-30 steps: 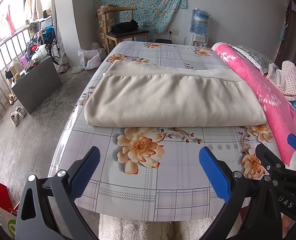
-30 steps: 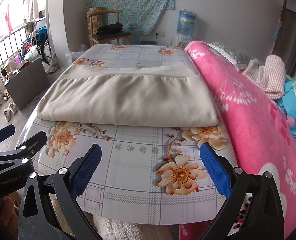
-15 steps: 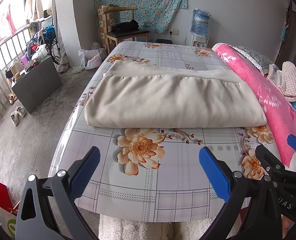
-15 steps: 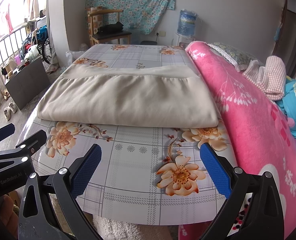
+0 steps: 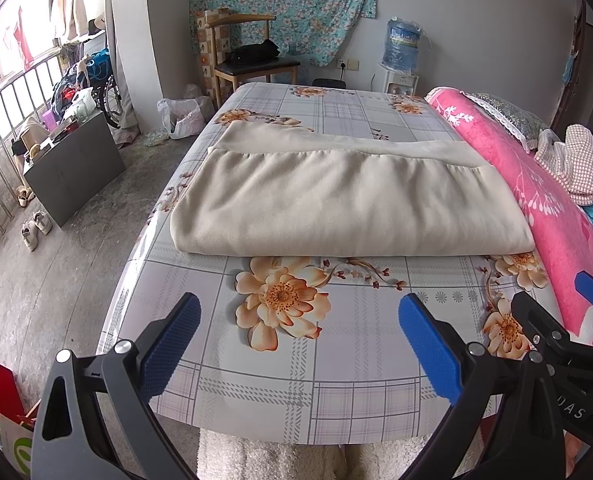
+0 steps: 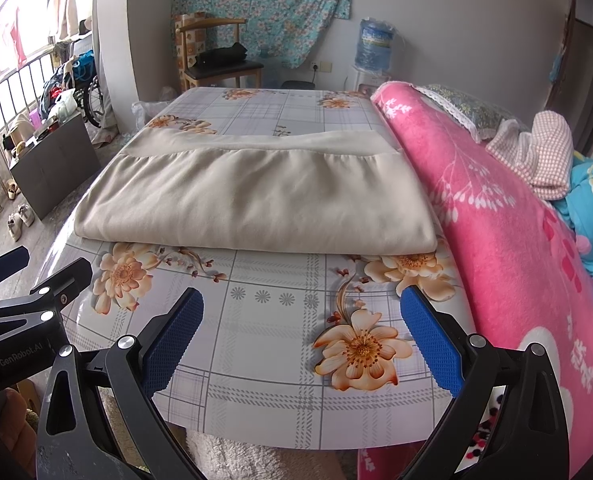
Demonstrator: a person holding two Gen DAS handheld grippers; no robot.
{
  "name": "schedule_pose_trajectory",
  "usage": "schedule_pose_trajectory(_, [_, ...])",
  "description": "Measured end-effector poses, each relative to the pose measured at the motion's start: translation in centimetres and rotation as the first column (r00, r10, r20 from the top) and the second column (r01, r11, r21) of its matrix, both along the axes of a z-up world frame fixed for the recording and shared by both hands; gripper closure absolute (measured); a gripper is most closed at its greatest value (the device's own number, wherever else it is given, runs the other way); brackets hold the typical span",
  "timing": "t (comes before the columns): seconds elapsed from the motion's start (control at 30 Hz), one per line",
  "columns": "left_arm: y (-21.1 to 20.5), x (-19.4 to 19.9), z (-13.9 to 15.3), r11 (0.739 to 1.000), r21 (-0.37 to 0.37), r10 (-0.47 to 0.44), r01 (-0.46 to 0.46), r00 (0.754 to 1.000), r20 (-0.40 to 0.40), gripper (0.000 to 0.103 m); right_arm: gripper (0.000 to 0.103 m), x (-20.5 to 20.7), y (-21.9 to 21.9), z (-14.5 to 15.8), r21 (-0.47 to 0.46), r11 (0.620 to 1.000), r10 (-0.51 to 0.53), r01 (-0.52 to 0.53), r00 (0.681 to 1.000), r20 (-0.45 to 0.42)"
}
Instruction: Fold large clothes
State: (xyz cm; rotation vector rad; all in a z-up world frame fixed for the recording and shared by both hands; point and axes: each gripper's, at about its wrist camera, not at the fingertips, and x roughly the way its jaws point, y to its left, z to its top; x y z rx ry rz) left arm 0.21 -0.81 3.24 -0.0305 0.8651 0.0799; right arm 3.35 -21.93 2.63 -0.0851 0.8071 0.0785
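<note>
Left and right wrist views, both tongs idle above the near end of the table. I am holding my left gripper [image 5: 298, 334] with its blue pads spread wide and nothing between them; my right gripper [image 6: 302, 330] is likewise released and empty, and the two are hanging side by side, each one's finger showing at the edge of the other's view. The task's piece, a beige garment [image 5: 348, 196], is lying folded across the middle of the floral tablecloth [image 5: 296, 360], its thick doubled fold facing me and its gathered band [image 6: 256, 142] lying at the far side. I am judging that it is lying square to me so that each gripper can take one near corner for a further fold. Its left corner [image 5: 180, 240] is sitting close to the table's left edge, where the cloth is curving down toward the floor; its right corner [image 6: 428, 242] is lying just beside, perhaps touching, the pink blanket [image 6: 496, 220] heaped along the right. A bare strip of tablecloth is lying open between the pads and the near fold, giving clear approach; I am expecting the right side to be tighter, with the blanket crowding any sideways sweep, while beyond the band the far half of the table is offering free room
</note>
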Motion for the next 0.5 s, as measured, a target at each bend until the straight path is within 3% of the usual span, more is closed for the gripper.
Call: schedule_pose_trajectory(0.5, [0.15, 0.01, -0.04, 1.000, -0.003, 0.002, -0.002, 1.000, -0.002, 0.006, 0.008, -0.01, -0.13, -0.09, -0.002, 1.000, 0.001, -0.001, 1.000, 0.000])
